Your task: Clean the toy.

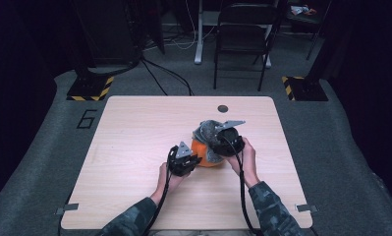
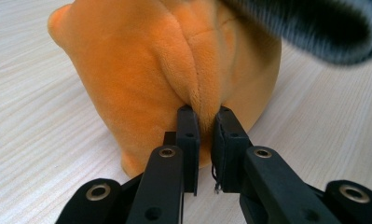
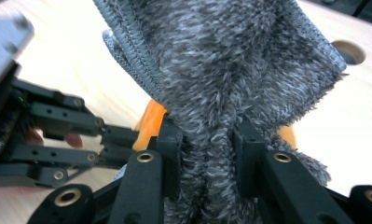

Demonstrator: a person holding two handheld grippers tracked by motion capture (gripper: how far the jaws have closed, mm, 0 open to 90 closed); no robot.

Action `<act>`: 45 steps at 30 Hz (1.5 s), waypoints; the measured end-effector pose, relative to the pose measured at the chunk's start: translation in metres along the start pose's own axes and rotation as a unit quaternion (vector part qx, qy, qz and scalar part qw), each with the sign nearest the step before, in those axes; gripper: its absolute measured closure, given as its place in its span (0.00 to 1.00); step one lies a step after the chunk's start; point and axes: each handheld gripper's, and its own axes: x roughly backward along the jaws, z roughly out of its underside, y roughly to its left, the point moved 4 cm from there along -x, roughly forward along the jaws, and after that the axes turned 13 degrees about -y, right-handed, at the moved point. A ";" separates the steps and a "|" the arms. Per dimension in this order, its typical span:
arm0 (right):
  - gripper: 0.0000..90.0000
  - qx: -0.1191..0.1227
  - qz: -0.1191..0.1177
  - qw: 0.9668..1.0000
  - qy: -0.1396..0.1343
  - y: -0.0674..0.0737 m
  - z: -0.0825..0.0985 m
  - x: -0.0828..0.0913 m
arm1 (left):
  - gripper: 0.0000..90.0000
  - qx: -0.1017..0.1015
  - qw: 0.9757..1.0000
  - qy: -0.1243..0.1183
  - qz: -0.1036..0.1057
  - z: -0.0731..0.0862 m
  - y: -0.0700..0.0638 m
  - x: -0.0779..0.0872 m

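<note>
Between the two tongs, near the middle of the wooden counter [image 1: 134, 147], sits an orange plush toy [image 1: 203, 153] with a grey fuzzy cloth [image 1: 207, 130] draped over its top and far side.

The left tongs [image 1: 193, 161] come in low from the toy's near-left side. In the left gripper view their jaws stand almost together, pinching a raised fold of the orange plush toy [image 2: 174, 70] between the pads, so these tongs [image 2: 206, 122] are closed on the toy. The toy rests on the counter [image 2: 44, 140] just ahead of the jaw tips, and the dark edge of the grey fuzzy cloth [image 2: 323, 28] hangs above and to the right of them.

The right tongs [image 1: 218, 143] sit higher, over the toy's right side, held by the person's right hand [image 1: 246, 160]. In the right gripper view the jaws clamp a bunched pleat of the grey fuzzy cloth [image 3: 221, 84], which rises straight up from between the pads and spreads out above them; these tongs [image 3: 207, 140] are closed on the cloth. Slivers of the orange plush toy [image 3: 151, 122] show just behind the left jaw, and the left tongs' black linkage [image 3: 58, 121] lies off to the left.

A round hole in the counter [image 1: 222, 108] lies beyond the right tongs, well apart from the toy.
</note>
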 end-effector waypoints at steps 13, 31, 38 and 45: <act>0.76 0.004 0.017 0.999 0.029 -0.010 0.011 -0.005 | 0.91 0.001 1.000 0.003 0.004 0.000 0.001 0.000; 0.76 -0.027 0.041 0.997 0.061 -0.039 0.025 -0.001 | 0.91 0.005 1.000 0.002 0.003 0.000 0.002 0.000; 0.76 -0.044 0.058 0.994 0.082 -0.057 0.035 -0.003 | 0.91 0.005 1.000 0.005 0.006 0.001 0.004 0.001; 0.76 -0.063 0.078 0.988 0.122 -0.073 0.062 -0.016 | 0.91 0.010 1.000 0.003 0.003 0.001 0.004 0.000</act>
